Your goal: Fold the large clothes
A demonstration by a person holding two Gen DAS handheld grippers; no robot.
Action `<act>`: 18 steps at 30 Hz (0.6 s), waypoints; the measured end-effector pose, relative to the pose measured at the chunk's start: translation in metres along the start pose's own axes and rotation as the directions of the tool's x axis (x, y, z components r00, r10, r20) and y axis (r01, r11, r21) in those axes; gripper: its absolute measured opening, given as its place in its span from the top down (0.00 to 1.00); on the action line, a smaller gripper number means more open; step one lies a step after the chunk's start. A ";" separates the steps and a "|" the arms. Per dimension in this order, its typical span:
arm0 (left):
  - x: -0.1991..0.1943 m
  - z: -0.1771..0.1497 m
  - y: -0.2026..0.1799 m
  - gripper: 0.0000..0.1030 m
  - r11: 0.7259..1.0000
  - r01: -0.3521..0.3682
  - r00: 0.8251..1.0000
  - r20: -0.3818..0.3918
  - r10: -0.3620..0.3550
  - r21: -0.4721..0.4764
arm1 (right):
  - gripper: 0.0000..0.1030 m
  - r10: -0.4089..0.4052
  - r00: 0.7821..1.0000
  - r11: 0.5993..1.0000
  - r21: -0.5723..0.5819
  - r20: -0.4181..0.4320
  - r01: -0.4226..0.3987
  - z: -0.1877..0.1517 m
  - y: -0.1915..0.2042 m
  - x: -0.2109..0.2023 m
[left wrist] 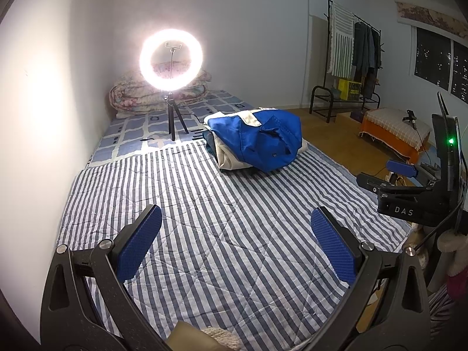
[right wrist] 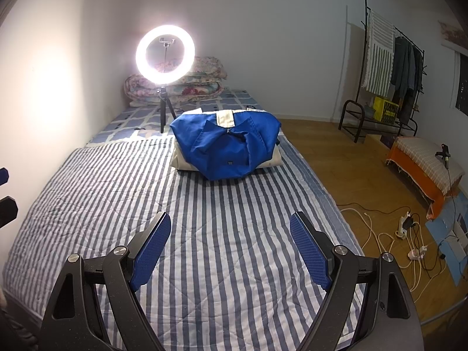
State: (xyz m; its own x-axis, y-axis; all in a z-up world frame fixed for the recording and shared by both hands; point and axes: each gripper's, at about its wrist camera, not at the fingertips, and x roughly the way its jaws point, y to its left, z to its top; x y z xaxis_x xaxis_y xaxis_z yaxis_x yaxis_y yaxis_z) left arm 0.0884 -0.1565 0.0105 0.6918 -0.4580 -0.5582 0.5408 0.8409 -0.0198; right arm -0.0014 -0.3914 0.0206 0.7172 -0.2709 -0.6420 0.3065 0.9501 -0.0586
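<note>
A blue and cream jacket [left wrist: 257,142] [right wrist: 226,146] lies folded in a bundle on the far part of the blue-and-white striped quilt [left wrist: 204,210] [right wrist: 222,234]. My left gripper [left wrist: 236,222] hovers open over the near quilt, nothing between its blue pads. My right gripper [right wrist: 231,225] also stands open over the quilt, well short of the jacket. In the left wrist view the right gripper [left wrist: 409,187] shows at the right edge, beside the bed.
A lit ring light [left wrist: 171,60] [right wrist: 164,53] on a tripod stands behind the jacket, with folded floral bedding [right wrist: 175,83] at the wall. Right of the bed lie wood floor, cables and a power strip [right wrist: 406,228], an orange stool [right wrist: 424,169] and a clothes rack [right wrist: 389,67].
</note>
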 end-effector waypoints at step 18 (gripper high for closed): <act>-0.003 0.000 -0.002 0.00 1.000 -0.013 1.000 0.007 0.013 0.010 | 0.19 -0.004 1.000 1.000 -0.008 -0.006 0.004 -0.001 0.001 0.000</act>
State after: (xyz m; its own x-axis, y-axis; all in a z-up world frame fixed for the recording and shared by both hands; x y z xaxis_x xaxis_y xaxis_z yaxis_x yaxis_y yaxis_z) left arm 0.0853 -0.1565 0.0124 0.7019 -0.4490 -0.5529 0.5363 0.8440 -0.0045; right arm -0.0018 -0.3901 0.0194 0.7121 -0.2740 -0.6464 0.3043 0.9502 -0.0675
